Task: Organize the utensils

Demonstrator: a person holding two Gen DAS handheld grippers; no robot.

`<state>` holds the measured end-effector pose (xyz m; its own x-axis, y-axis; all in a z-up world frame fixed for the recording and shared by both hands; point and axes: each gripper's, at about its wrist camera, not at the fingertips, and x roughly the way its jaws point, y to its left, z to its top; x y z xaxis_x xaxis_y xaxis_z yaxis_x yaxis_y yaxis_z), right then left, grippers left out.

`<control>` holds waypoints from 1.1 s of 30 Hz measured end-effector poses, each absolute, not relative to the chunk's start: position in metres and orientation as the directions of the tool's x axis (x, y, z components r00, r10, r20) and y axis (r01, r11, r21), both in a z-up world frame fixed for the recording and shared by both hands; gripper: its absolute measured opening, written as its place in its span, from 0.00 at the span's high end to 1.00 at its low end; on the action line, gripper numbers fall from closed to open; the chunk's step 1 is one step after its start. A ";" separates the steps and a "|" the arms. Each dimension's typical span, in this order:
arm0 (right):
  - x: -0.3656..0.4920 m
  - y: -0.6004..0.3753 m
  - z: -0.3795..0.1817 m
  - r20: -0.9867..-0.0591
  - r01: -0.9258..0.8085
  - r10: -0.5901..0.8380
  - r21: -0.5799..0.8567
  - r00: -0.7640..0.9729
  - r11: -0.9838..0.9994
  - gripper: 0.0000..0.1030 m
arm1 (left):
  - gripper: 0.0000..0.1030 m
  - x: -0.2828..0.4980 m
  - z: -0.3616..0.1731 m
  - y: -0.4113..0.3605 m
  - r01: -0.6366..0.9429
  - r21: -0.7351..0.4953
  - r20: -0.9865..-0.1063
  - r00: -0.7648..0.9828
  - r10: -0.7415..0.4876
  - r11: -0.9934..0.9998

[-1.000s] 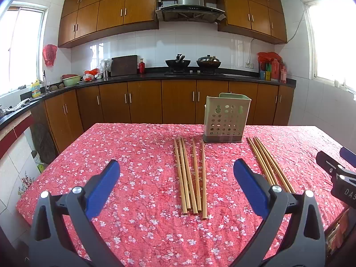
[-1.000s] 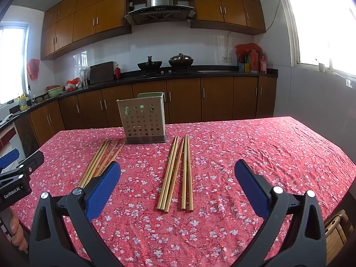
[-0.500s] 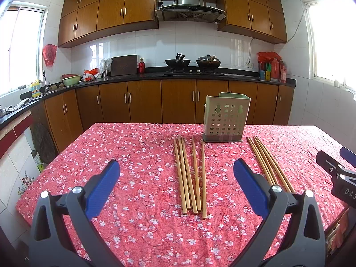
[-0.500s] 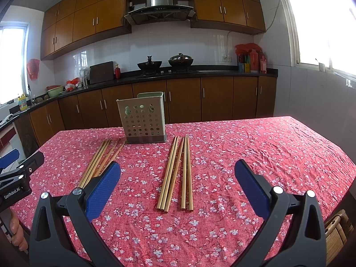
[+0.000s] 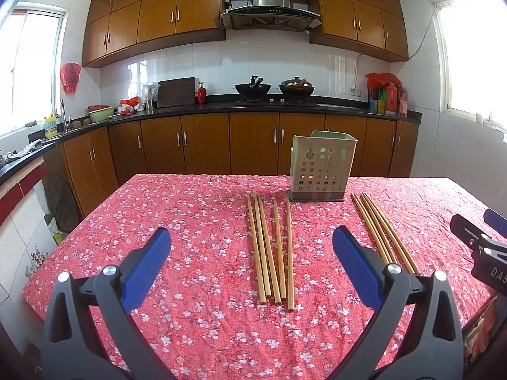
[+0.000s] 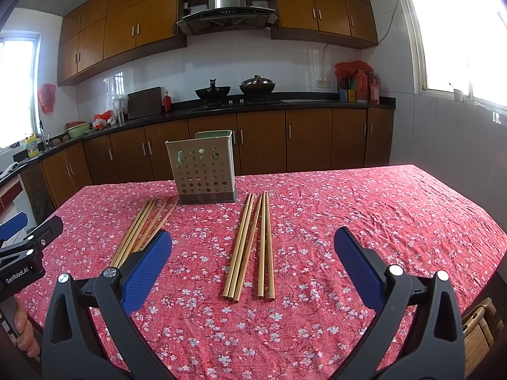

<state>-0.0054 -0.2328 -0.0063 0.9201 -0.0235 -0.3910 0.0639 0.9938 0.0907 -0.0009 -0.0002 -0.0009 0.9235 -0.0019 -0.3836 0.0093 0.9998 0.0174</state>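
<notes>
Left gripper (image 5: 250,259): jaws spread wide, nothing between the blue pads (image 5: 145,266), held above the near part of the table. Right gripper (image 6: 253,259): likewise spread wide, nothing gripped, above the near edge.

Red floral tablecloth (image 5: 190,221) over the table. Perforated pale-green utensil holder (image 5: 320,167) upright toward the far side, on a dark base.

Left bundle of chopsticks (image 5: 272,247): five, flat on the cloth, roughly parallel, far tips just beside the holder's left front corner, near ends between the left gripper's two fingers in its own view. Same bundle in right wrist view (image 6: 142,231), partly hidden behind the left-hand blue pad there.

Right bundle of chopsticks (image 5: 380,228): flat on the cloth right of the holder, fanning slightly, near ends hidden behind the finger. In right wrist view (image 6: 250,243): five counted, lying between that gripper's fingers, far tips near the holder's right front corner.

The two bundles well apart, holder behind the gap between them.

Background: wooden kitchen cabinets (image 6: 259,145), range hood (image 5: 269,9), two woks on the stove (image 5: 274,88).
</notes>
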 end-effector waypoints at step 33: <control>-0.008 -0.234 -0.006 -0.394 0.064 -0.023 0.092 0.919 0.994 0.02 | 0.04 0.001 -0.003 -0.001 0.011 0.017 -0.387 0.922 -0.003 1.000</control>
